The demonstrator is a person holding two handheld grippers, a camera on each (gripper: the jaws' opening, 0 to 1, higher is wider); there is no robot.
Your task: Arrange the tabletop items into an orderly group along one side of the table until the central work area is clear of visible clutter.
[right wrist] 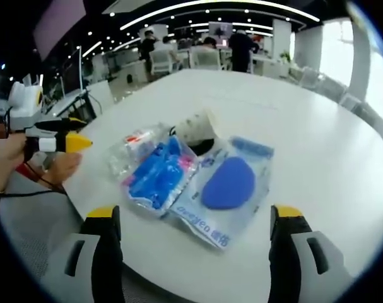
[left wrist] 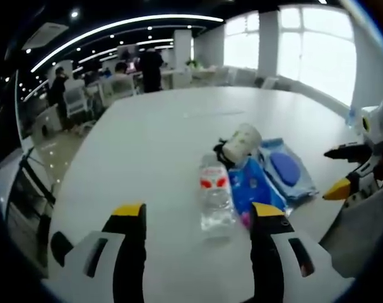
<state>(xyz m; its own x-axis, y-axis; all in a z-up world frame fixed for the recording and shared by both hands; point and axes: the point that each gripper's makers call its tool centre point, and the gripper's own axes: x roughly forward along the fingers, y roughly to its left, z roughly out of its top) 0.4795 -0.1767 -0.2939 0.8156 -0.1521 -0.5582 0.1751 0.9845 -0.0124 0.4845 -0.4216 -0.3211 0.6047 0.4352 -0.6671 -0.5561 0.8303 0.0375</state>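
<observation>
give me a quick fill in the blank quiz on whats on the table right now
1. The clear water bottle lies on its ____ on the white table.
2. The round pad inside the clear packet is ____ in colour.
3. In the left gripper view, the white paper cup lies ____ the bottle, farther from the camera.
4. The jaws of the right tool stand ____, holding nothing.

Missing words: side; blue; beyond; open
</observation>
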